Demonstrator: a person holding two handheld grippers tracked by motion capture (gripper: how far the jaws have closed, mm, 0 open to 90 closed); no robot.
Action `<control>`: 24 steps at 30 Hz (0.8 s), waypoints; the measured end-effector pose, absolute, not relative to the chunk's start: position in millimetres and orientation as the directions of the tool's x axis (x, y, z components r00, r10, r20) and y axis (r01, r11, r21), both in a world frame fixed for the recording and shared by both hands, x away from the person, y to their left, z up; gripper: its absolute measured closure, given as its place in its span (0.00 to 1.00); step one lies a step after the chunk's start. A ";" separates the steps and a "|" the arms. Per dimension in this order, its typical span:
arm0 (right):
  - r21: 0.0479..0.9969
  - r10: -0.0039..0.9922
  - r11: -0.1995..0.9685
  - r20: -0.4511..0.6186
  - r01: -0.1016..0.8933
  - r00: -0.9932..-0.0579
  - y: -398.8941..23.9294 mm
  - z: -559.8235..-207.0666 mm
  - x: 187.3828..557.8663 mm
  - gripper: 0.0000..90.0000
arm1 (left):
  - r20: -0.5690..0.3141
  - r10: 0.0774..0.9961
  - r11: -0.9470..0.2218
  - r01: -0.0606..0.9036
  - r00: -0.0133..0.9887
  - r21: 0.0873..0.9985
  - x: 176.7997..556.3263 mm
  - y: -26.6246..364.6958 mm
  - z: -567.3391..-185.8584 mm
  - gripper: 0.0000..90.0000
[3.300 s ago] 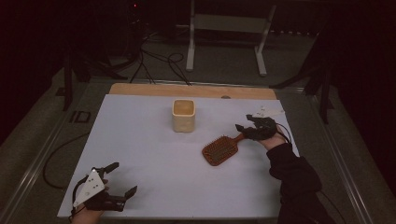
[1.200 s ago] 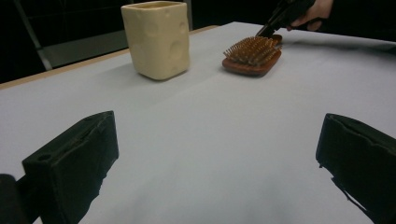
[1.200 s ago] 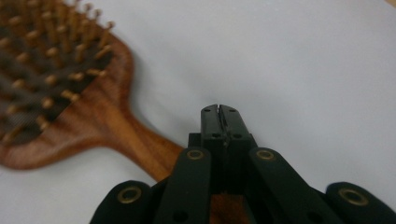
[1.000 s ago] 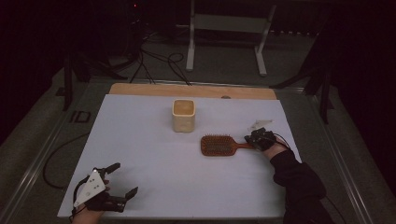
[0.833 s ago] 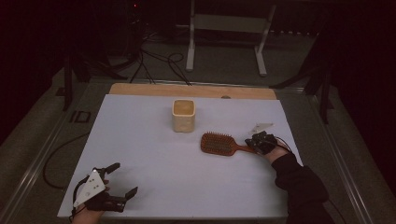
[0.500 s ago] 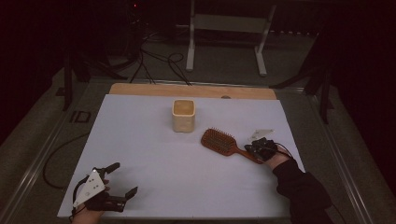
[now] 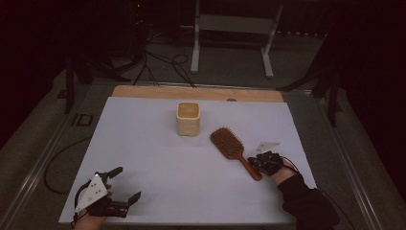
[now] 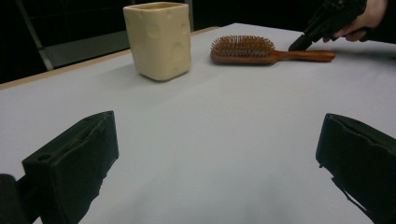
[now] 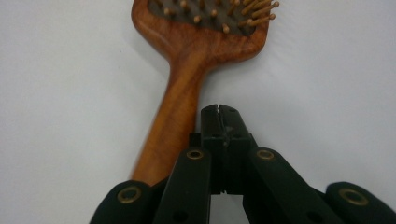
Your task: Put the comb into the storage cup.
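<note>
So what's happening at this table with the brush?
A person holds a two-jaw gripper in each hand at a white table. The right gripper, its jaws shut, presses sideways against the handle of a wooden hairbrush without clamping it, as if nudging it around. The brush lies flat, bristles up, beside a cream cup. The left gripper sits open at the table's near edge, holding nothing.
</note>
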State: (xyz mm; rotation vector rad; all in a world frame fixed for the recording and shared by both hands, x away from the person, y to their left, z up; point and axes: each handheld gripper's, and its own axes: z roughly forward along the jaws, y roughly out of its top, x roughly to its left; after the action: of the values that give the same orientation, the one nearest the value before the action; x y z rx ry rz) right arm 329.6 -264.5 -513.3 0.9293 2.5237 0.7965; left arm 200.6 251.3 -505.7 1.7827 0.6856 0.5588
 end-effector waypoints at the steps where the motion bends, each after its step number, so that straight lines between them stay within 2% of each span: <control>1: 0.610 0.677 0.624 -0.109 0.489 -0.728 -264.0 -513.5 328.4 1.00 | 0.038 0.691 -0.240 0.179 0.722 0.954 200.6 251.2 -506.0 0.00; 12: 0.622 0.688 0.608 -0.103 0.493 -0.718 -262.4 -509.9 322.8 1.00 | 0.039 0.691 -0.242 0.180 0.722 0.953 200.5 250.9 -506.1 0.00; 24: 0.660 0.727 0.565 -0.115 0.495 -0.677 -268.8 -486.0 319.3 1.00 | 0.043 0.689 -0.248 0.179 0.724 0.952 200.3 250.3 -506.2 0.00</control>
State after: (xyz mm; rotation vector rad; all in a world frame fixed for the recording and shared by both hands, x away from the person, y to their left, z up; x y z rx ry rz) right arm 319.3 -268.8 -486.0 0.9938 2.4262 0.8534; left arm 200.3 250.3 -506.2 1.7912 0.6840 0.5588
